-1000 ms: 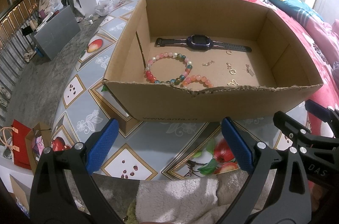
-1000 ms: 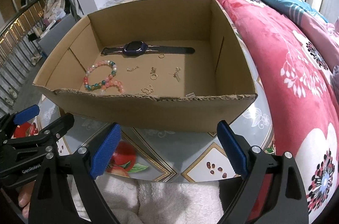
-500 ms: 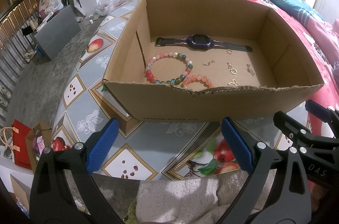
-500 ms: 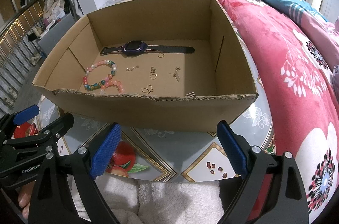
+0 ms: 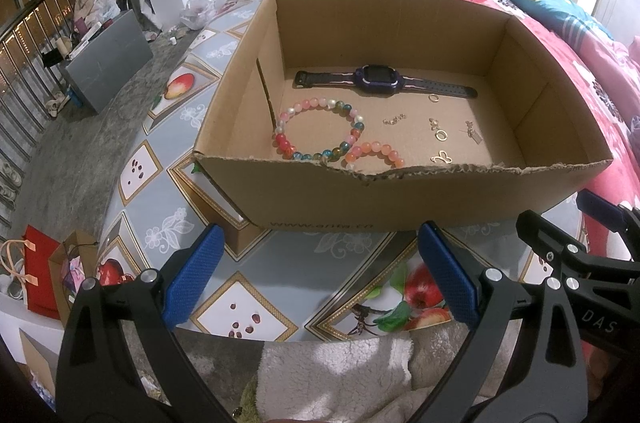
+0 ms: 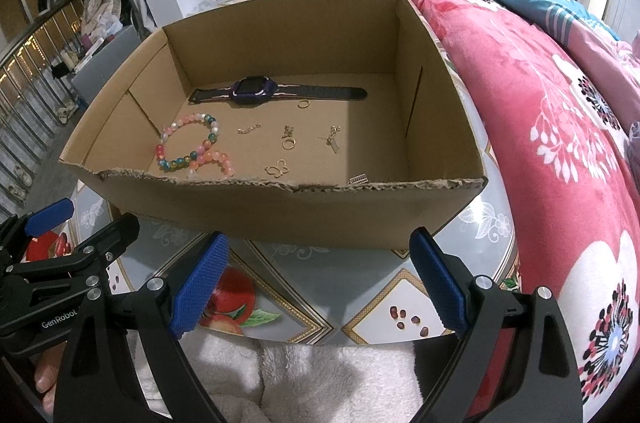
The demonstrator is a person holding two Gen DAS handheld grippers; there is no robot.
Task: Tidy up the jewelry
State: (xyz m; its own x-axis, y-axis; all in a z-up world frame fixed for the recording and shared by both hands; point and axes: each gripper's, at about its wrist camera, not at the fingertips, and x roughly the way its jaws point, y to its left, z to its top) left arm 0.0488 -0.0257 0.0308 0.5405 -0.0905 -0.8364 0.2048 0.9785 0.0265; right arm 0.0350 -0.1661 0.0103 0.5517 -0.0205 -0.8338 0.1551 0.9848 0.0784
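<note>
An open cardboard box (image 5: 360, 199) (image 6: 280, 211) stands on the patterned table. Inside lie a purple-faced watch (image 5: 378, 81) (image 6: 256, 89), a multicoloured bead bracelet (image 5: 320, 131) (image 6: 188, 143), a smaller pink bead bracelet (image 5: 374, 153) (image 6: 214, 161), and several small gold pieces, among them a ring (image 5: 441, 135) (image 6: 289, 143) and a butterfly charm (image 5: 442, 157) (image 6: 277, 170). My left gripper (image 5: 320, 275) is open and empty in front of the box's near wall. My right gripper (image 6: 318, 277) is open and empty beside it, also short of the box.
The table (image 5: 256, 287) has a grey fruit-print cover. A bed with a pink floral blanket (image 6: 560, 127) runs along the right. A white fleece cloth (image 6: 320, 379) lies below the grippers. The floor at left holds a grey box (image 5: 108, 59) and red bags (image 5: 40, 271).
</note>
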